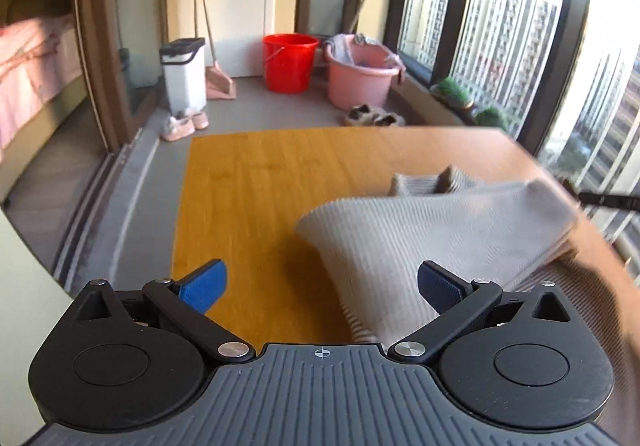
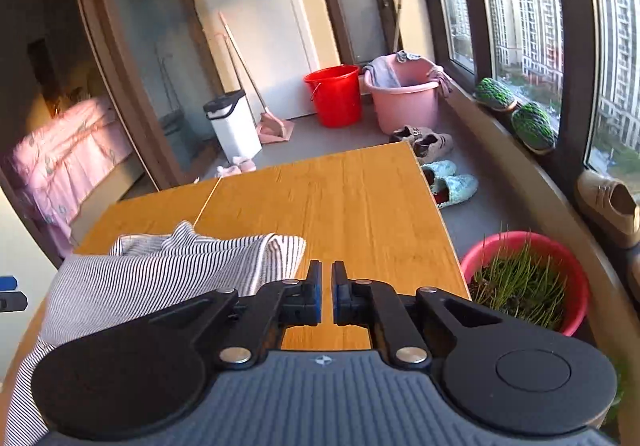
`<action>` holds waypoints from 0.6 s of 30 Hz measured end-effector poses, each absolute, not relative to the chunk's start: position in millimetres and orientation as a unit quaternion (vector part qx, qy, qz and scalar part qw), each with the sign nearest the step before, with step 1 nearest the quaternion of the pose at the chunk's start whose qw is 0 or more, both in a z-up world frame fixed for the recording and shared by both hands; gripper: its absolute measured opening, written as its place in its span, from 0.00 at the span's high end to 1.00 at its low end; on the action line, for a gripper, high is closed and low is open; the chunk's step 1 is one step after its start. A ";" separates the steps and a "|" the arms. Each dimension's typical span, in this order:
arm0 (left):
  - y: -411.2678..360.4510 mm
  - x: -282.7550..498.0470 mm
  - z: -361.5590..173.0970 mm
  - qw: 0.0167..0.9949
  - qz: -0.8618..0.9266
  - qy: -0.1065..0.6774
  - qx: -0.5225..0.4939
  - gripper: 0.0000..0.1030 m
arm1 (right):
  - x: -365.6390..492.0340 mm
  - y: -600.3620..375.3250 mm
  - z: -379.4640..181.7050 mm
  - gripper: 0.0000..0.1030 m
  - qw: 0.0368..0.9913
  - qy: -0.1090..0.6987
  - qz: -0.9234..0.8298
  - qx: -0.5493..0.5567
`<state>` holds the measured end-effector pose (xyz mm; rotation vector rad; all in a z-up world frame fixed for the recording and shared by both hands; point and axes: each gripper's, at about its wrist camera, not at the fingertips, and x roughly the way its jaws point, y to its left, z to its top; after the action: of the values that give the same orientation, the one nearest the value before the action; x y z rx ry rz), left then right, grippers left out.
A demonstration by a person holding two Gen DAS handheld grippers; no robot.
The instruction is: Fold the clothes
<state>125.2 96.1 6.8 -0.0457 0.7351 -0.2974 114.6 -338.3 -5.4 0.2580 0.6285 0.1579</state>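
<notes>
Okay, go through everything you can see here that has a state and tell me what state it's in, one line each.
Left claw: open, holding nothing.
Right claw: nearly shut, small gap, holding nothing.
Grey-and-white striped garment: partly folded, lying on the table.
Wooden table: bare beyond the garment.
White lidded bin: lid shut.
Red plastic bucket: upright.
Pink plastic tub: cloths draped over rim.

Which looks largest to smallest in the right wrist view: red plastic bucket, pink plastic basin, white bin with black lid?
1. Pink plastic basin.
2. Red plastic bucket and white bin with black lid look alike in size; the bin stands nearer the camera, so I leave them unranked.
</notes>
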 end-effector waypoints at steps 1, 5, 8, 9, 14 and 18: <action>95.5 125.8 9.6 0.919 -0.166 0.355 -0.045 0.00 | 113.5 -339.8 -2.9 0.91 0.940 0.302 0.086 0.136; 74.9 131.8 6.4 0.903 -0.230 0.352 -0.089 0.00 | 126.0 -325.0 6.3 0.62 0.938 0.286 0.122 0.154; 58.3 142.5 -12.0 0.905 -0.184 0.380 -0.058 0.00 | 140.7 -305.8 -6.0 0.55 0.927 0.310 0.145 0.151; 58.2 145.5 -20.2 0.903 -0.163 0.393 -0.056 0.00 | 144.8 -298.3 -13.0 0.55 0.922 0.324 0.150 0.152; 83.3 155.5 -41.9 0.903 -0.108 0.411 -0.069 0.18 | 138.7 -274.1 -17.8 0.90 0.931 0.319 0.144 0.101; 95.9 163.9 -33.5 0.917 -0.087 0.383 -0.062 0.17 | 134.2 -282.8 7.9 0.92 0.941 0.279 0.147 0.124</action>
<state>163.9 95.9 -33.5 -0.1278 0.7884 -0.1782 134.2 -282.8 7.9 0.2530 0.5702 0.3008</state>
